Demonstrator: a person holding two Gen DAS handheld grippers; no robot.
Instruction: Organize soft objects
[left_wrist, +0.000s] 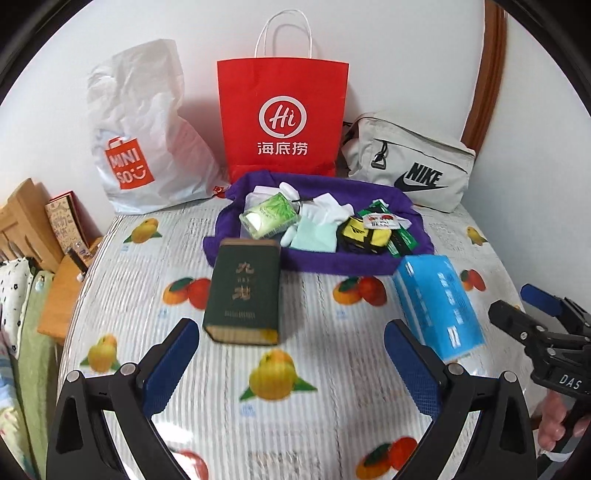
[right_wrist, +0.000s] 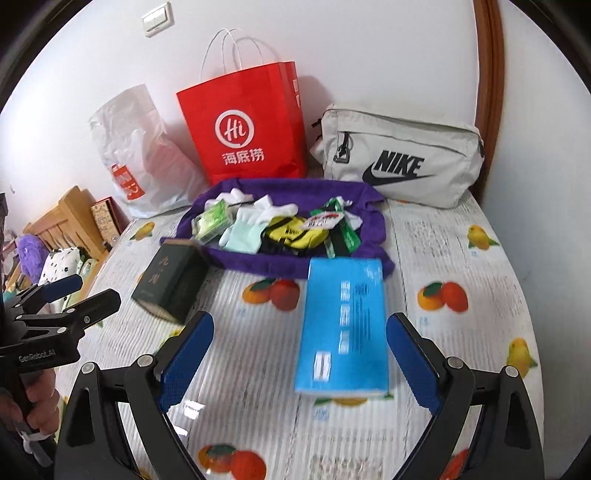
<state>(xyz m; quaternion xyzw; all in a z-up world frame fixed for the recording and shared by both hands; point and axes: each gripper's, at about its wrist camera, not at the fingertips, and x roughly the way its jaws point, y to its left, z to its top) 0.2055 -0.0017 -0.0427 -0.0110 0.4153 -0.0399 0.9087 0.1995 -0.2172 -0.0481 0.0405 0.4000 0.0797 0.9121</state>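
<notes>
A purple cloth (left_wrist: 255, 254) (right_wrist: 240, 260) lies spread at the back of the table. On it sit soft items: a green tissue pack (left_wrist: 267, 216), a mint sock (left_wrist: 314, 232) (right_wrist: 242, 232), white socks (left_wrist: 327, 210) and a yellow-black piece (left_wrist: 365, 234) (right_wrist: 291, 232). My left gripper (left_wrist: 291, 354) stands open just short of a dark green box (left_wrist: 242, 291) (right_wrist: 170, 284), holding nothing. My right gripper (right_wrist: 301, 360) is open, with a blue tissue pack (right_wrist: 343, 325) (left_wrist: 437, 306) lying on the table between its spread fingers, untouched on the left side.
Against the wall stand a white plastic bag (left_wrist: 144, 133), a red paper bag (left_wrist: 282, 118) (right_wrist: 247, 125) and a grey Nike pouch (left_wrist: 410, 162) (right_wrist: 399, 155). Wooden furniture (left_wrist: 26, 221) lies beyond the left edge of the fruit-print table (left_wrist: 332, 354).
</notes>
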